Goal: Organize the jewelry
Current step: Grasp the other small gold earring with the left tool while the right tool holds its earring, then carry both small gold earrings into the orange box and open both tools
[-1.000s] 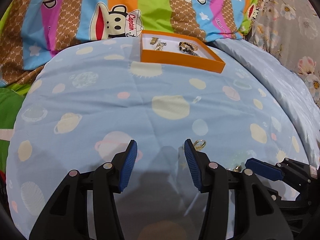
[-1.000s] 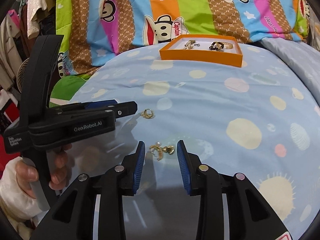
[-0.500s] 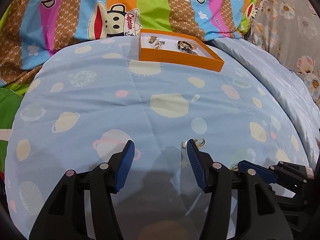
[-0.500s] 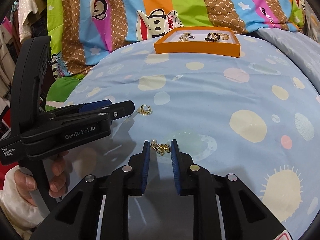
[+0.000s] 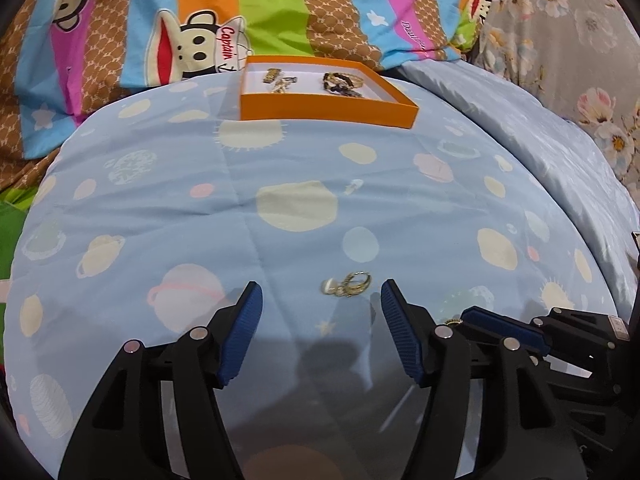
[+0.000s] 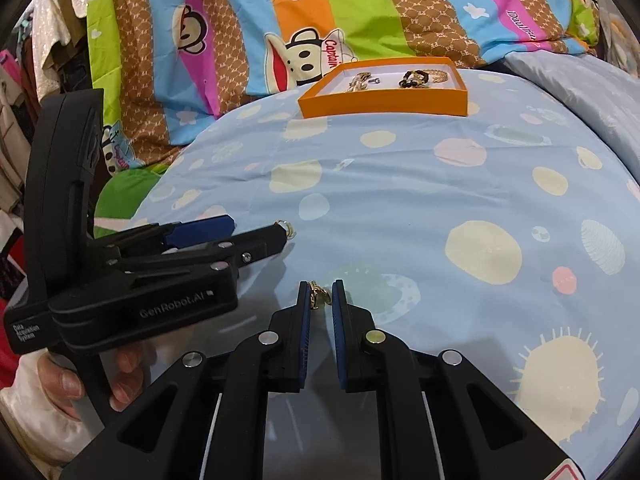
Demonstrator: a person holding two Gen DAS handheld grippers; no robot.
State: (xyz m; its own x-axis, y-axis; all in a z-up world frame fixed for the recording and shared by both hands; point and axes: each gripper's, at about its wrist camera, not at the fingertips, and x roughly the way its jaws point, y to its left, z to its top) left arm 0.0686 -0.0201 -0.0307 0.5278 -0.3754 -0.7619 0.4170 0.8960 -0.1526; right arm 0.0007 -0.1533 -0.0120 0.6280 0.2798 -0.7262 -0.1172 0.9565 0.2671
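Since the earlier frames the right gripper (image 6: 319, 295) has narrowed from a wide gap to jaws pinching a small gold earring (image 6: 317, 295) between the blue pads, low over the planet-print quilt (image 6: 420, 208). Left gripper (image 5: 321, 312) — jaws wide, holding nothing — sits with a second gold earring (image 5: 348, 285) lying on the quilt just beyond its tips. Orange tray (image 5: 326, 110) at far centre holds more jewelry.
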